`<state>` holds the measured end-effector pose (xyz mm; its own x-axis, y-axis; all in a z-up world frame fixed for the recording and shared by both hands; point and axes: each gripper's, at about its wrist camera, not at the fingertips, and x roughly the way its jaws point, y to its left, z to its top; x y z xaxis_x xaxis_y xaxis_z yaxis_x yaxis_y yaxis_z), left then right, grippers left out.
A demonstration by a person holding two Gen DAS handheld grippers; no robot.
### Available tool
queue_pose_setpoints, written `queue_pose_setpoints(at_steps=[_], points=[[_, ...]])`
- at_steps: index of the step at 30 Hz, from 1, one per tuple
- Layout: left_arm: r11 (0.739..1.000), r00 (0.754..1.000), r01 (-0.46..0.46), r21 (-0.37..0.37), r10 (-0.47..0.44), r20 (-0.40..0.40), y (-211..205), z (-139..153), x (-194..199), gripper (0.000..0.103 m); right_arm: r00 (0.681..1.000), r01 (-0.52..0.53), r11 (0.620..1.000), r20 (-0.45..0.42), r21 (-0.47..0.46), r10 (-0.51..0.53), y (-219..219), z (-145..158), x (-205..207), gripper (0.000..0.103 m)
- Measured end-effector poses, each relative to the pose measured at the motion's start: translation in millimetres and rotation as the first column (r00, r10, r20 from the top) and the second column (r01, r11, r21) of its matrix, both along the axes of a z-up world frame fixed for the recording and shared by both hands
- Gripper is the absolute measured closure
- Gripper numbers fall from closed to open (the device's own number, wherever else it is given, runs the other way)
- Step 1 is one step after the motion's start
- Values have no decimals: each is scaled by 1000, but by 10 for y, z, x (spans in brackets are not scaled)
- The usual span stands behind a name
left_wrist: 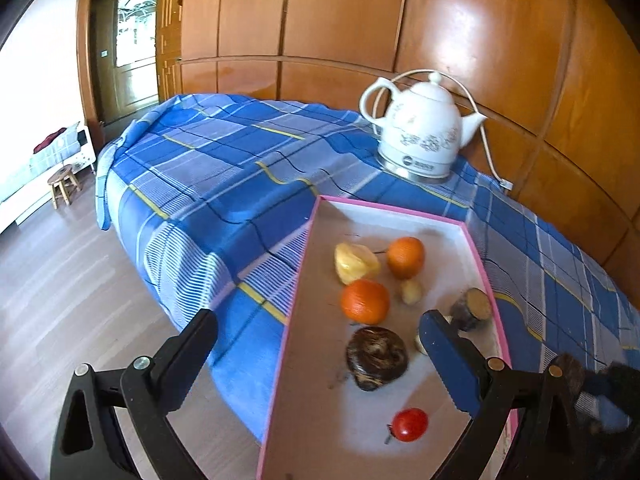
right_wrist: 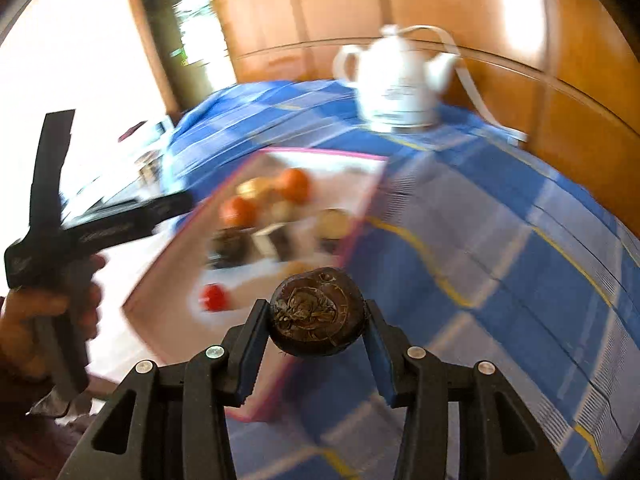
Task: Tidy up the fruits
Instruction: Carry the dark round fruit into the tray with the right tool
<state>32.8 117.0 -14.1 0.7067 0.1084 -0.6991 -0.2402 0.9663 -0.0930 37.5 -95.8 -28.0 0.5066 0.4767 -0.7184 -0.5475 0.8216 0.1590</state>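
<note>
The right gripper [right_wrist: 318,344] tilts down toward the bed, its jaws clenched on a dark brown round fruit [right_wrist: 318,312] held between the 2 blue pads, just above the near pink edge of the tray [right_wrist: 140,292]. That view is blurred. To its left a hand [right_wrist: 44,320] grasps the handle of the left gripper [right_wrist: 120,224], whose black fingers reach toward the tray.

From the left wrist, the left gripper [left_wrist: 320,344] also tilts down, its jaws released and spread wide with nothing between the pads; 1 finger hangs over the blue checked bedcover [left_wrist: 208,168], the other over the tray [left_wrist: 476,248].

In the tray lie 2 oranges [left_wrist: 405,257], a yellow fruit [left_wrist: 354,264], a small pale fruit [left_wrist: 411,291], a second dark brown fruit [left_wrist: 376,356], a cut brown piece [left_wrist: 472,308] and a red tomato [left_wrist: 410,424].

A white kettle [left_wrist: 420,132] stands on the cover behind the tray.
</note>
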Motion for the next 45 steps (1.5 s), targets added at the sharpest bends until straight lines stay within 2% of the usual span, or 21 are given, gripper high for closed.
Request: queue_pose_setpoints(at_steps=[7, 12, 16, 19, 22, 26, 31, 35, 39, 45], points=[[999, 1000, -6, -34, 6, -3, 108, -27, -4, 2, 991, -127, 988, -56, -91, 122, 512, -177, 104, 56], [999, 1000, -10, -41, 10, -1, 142, -45, -11, 2, 990, -118, 989, -93, -90, 109, 523, -326, 248, 56], [999, 1000, -6, -43, 6, -1, 148, -52, -3, 2, 990, -118, 991, -81, -69, 113, 424, -258, 166, 55], [999, 1000, 0, -38, 0, -1, 128, -56, -3, 2, 984, -160, 985, -90, -61, 154, 407, -207, 73, 56], [999, 1000, 3, -35, -3, -1, 105, -52, 2, 2, 977, -193, 978, -109, -78, 184, 407, -210, -2, 72], [999, 1000, 12, -37, -12, 4, 92, -41, -6, 2, 972, -205, 972, -142, -112, 188, 438, -284, -11, 80], [999, 1000, 24, -41, -24, 13, 71, -22, -14, 2, 981, -188, 959, -90, -212, 172, 539, -357, -7, 80], [999, 1000, 28, -39, -27, 14, 60, -21, -13, 2, 985, -171, 952, -34, -255, 168, 628, -370, 42, 80], [999, 1000, 24, -33, -24, 13, 60, -16, -20, 2, 989, -147, 960, -19, -239, 146, 701, -364, 198, 80], [1000, 1000, 24, -15, -23, 16, 46, -10, -63, 2, 993, -109, 982, -53, -155, 102, 641, -344, 275, 80]])
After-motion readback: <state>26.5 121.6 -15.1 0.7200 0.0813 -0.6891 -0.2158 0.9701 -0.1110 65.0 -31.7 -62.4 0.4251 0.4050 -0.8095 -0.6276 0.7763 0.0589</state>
